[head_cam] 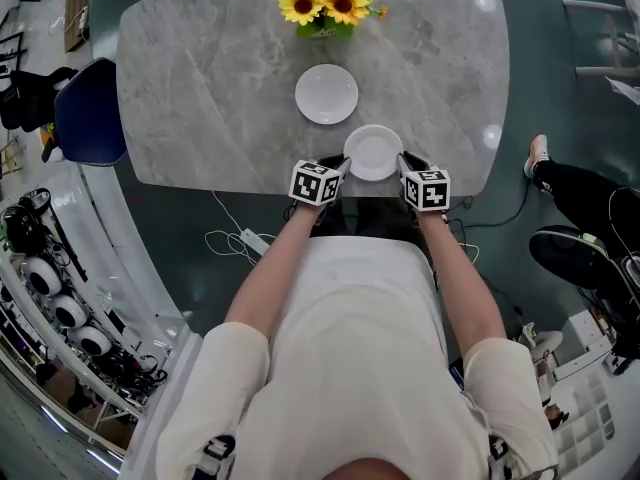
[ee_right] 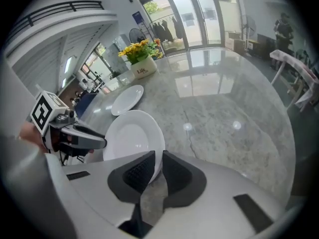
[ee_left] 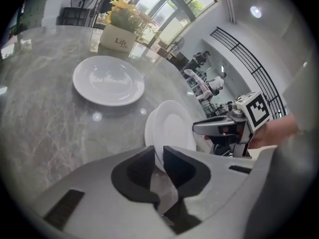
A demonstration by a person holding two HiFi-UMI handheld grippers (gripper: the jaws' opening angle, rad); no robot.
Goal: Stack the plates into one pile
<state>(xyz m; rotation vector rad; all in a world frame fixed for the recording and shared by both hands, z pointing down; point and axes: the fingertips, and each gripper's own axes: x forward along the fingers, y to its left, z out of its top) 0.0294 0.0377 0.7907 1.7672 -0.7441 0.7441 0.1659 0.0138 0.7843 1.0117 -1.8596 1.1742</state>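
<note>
While level, near plate face-up.

Head view: high overhead, we look steeply down on the whole surface. Both gripper views: low at its near edge, close against the near plate, angled inward. All three share far plate and sunflowers.

The room is bright and evenly lit. Daylight comes through the tall windows beyond the table's far edge and lies as a pale sheen across the marble table, dotted with small round lamp reflections. The far plate shines glossily. Shadows are faint. Both gripper views curve strongly toward black corners, and their nearest foreground is soft.
</note>
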